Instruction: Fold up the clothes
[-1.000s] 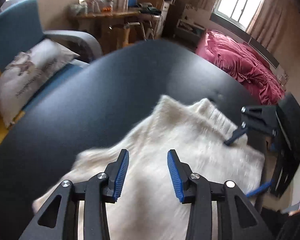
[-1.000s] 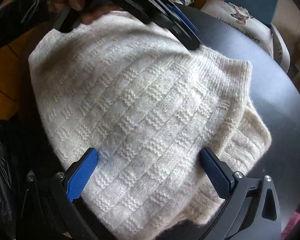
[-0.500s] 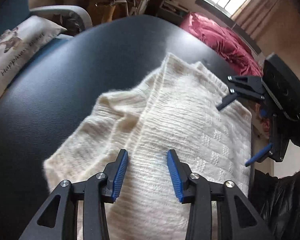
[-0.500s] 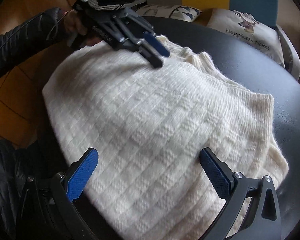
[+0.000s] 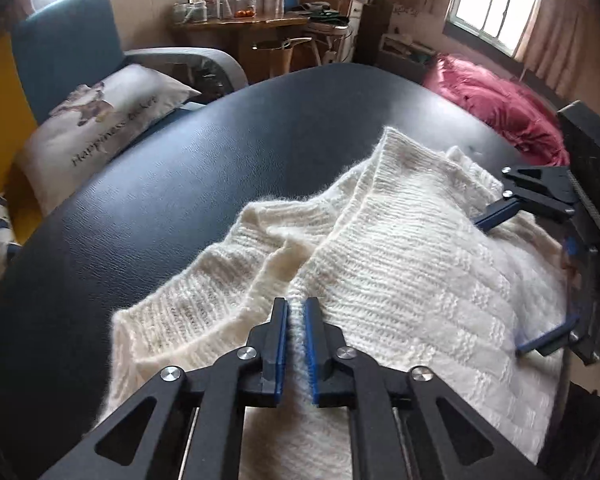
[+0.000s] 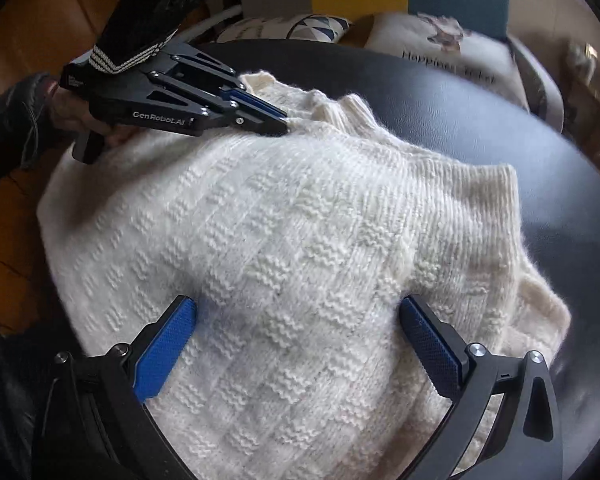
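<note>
Dark and glossy, the round table (image 5: pixel 148 184) carries my cream knitted sweater (image 6: pixel 300 264), lying folded at the near edge by my sleeve (image 6: pixel 8 128), ribbed hem pointing toward the cushioned armchair (image 5: pixel 68 48). Bare tabletop lies open beyond it on the far side. My left tongs (image 5: pixel 296 312) are pinched on a ridge of the knit; my right tongs (image 6: pixel 296 320) stand wide apart over the sweater's body, gripping nothing.
</note>
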`<action>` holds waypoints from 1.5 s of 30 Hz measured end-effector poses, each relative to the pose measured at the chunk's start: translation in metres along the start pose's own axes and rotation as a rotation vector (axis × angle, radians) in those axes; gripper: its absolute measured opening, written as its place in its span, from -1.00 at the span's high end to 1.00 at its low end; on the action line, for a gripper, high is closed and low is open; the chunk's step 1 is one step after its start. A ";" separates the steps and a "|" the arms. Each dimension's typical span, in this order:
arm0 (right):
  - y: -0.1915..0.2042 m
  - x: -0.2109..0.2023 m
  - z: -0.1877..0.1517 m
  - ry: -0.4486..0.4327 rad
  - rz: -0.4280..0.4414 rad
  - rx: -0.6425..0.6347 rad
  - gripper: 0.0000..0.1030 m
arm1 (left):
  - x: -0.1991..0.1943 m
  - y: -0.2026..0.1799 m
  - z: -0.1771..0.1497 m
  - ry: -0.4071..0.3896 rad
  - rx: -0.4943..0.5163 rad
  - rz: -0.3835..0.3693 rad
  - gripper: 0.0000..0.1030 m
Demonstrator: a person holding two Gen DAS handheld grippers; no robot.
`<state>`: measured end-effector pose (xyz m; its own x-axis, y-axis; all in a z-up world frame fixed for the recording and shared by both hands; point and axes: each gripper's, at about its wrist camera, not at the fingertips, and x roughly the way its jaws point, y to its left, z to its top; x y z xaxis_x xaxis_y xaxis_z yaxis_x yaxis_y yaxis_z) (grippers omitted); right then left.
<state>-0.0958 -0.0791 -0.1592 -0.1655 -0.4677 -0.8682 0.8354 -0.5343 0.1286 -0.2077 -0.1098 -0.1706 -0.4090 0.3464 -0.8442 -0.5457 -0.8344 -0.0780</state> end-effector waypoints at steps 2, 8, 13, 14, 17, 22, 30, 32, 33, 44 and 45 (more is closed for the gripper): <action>0.000 -0.006 0.001 -0.011 0.007 0.012 -1.00 | -0.011 0.000 0.009 -0.028 -0.009 -0.013 0.60; 0.000 -0.032 -0.002 -0.085 0.079 0.058 -1.00 | -0.020 -0.008 0.038 -0.071 0.095 -0.157 0.40; 0.005 -0.027 -0.012 -0.082 0.095 0.081 -1.00 | 0.022 -0.025 0.056 0.069 0.198 -0.250 0.36; 0.005 -0.024 -0.014 -0.078 0.095 0.085 -1.00 | 0.028 -0.025 0.058 0.093 0.205 -0.272 0.36; 0.005 -0.021 -0.020 -0.090 0.107 0.102 -1.00 | 0.039 -0.021 0.063 0.128 0.205 -0.305 0.31; 0.001 -0.027 -0.025 -0.132 0.111 0.126 -1.00 | 0.050 -0.017 0.065 0.140 0.170 -0.338 0.34; 0.002 -0.034 -0.022 -0.168 0.000 0.129 -1.00 | 0.037 -0.033 0.059 0.018 0.187 -0.226 0.88; 0.004 -0.028 -0.022 -0.147 -0.025 0.131 -1.00 | 0.038 -0.028 0.058 0.002 0.127 -0.180 0.88; 0.005 -0.024 -0.022 -0.136 -0.041 0.131 -1.00 | 0.041 -0.026 0.057 0.000 0.098 -0.155 0.88; -0.012 -0.006 -0.018 -0.071 -0.148 0.115 -1.00 | -0.003 -0.003 0.043 -0.077 -0.059 -0.076 0.52; -0.015 -0.010 -0.015 -0.088 -0.137 0.116 -1.00 | -0.017 0.004 0.034 -0.094 -0.081 -0.087 0.52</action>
<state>-0.0986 -0.0555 -0.1596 -0.3233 -0.4421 -0.8367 0.7365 -0.6728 0.0710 -0.2280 -0.1040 -0.1386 -0.4313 0.4543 -0.7794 -0.5225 -0.8301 -0.1947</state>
